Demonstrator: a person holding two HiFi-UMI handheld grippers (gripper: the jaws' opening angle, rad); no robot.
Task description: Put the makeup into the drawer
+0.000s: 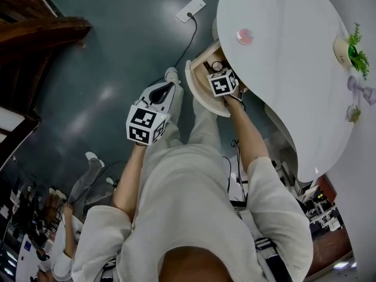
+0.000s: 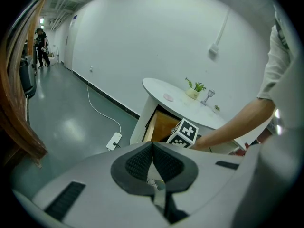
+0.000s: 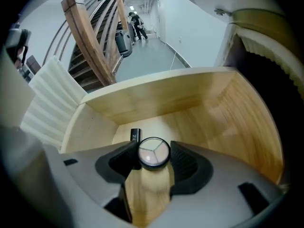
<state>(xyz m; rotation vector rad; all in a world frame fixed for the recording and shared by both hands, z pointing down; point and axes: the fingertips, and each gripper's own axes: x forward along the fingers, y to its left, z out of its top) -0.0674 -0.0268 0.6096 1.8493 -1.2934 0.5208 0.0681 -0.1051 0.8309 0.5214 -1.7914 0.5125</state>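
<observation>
Right claw (image 3: 153,161) is clamping the compact (image 3: 153,152) over the drawer (image 3: 156,96), left claw (image 2: 152,152) shut; I am placing, releasing next.

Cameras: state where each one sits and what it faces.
Head view: on the head, steeply down at drawer; forearms, legs show.
Left gripper view: on shut left gripper, toward white table; right forearm shows.
Right gripper view: on right gripper, into drawer; jaws grip compact.
Shared: all three show the drawer.

A dark tube (image 3: 135,135), perhaps lipstick, sits half hidden behind the compact (image 3: 153,153).
</observation>
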